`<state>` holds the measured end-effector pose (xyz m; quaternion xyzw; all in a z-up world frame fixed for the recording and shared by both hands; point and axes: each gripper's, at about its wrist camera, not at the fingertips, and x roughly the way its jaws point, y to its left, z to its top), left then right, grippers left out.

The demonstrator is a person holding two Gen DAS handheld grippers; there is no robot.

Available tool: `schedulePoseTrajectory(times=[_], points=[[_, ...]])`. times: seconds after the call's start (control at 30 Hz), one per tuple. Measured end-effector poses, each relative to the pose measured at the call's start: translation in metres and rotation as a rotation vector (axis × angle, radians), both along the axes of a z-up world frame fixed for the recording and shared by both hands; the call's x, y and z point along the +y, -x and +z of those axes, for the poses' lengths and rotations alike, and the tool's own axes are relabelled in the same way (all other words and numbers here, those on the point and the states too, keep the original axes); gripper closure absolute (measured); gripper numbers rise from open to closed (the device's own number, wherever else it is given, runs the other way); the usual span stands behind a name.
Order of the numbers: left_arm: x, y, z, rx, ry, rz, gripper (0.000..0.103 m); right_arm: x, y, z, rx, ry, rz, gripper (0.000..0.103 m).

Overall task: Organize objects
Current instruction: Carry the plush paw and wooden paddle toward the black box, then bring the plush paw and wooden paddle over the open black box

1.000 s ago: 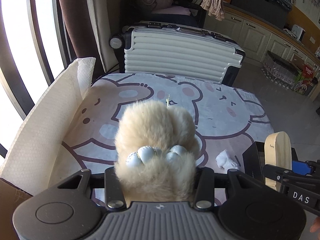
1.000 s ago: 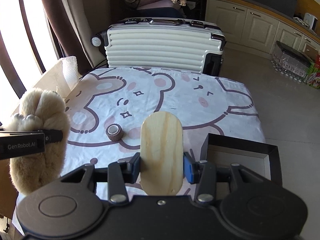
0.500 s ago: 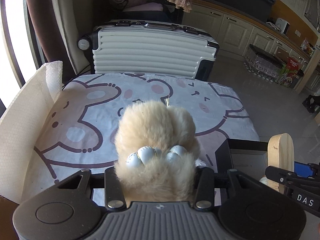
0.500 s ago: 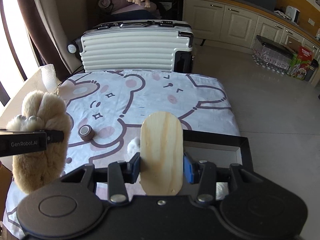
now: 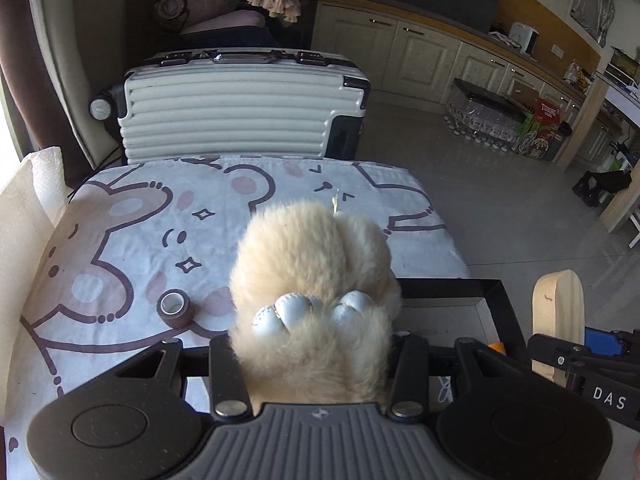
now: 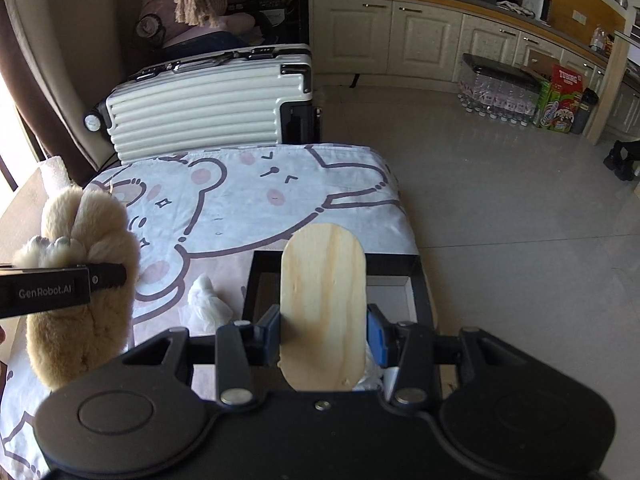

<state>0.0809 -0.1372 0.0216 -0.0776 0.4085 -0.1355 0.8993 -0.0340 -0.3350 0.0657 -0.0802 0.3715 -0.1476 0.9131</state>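
While both hands are loaded, I keep each thing up off the table (image 5: 120,240) so that it can go over the wall of the black box (image 6: 416,280), which sits at the near right corner of the table and looks to me like the collecting place. My left gripper (image 5: 312,364) is closed on the furry cream paw toy (image 5: 312,264), squeezing its soft lower part, with the pale toe pads facing up. My right gripper (image 6: 323,332) clamps the flat wooden oval board (image 6: 323,292) by its two long edges between the blue pads (image 6: 376,336), so the board stands out in front, above the box opening. On the bear-print cloth a small brown tape roll (image 5: 176,307) stands nearer the left edge, and a crumpled white tissue (image 6: 206,300) lies just beside the left wall of the box; I judge these wait their turn. What is inside the box I cannot tell well, because the board and the toy cover much of its floor. The left fingertips are buried in the fur.
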Motion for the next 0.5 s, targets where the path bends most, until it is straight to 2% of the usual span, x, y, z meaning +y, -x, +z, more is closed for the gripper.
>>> schedulePoseTrajectory(times=[0.13,0.33,0.5], points=[[-0.013,0.0,0.003,-0.023,0.025,-0.022,0.058,-0.011,0.003,0.001,-0.003,-0.006,-0.01,0.058],[-0.024,-0.002,0.008,-0.061,0.146,-0.038,0.058,-0.026,0.006,0.002,-0.029,-0.033,-0.01,0.058],[-0.041,-0.005,0.01,-0.117,0.186,-0.055,0.058,-0.036,0.005,0.002,-0.035,-0.045,-0.012,0.058]])
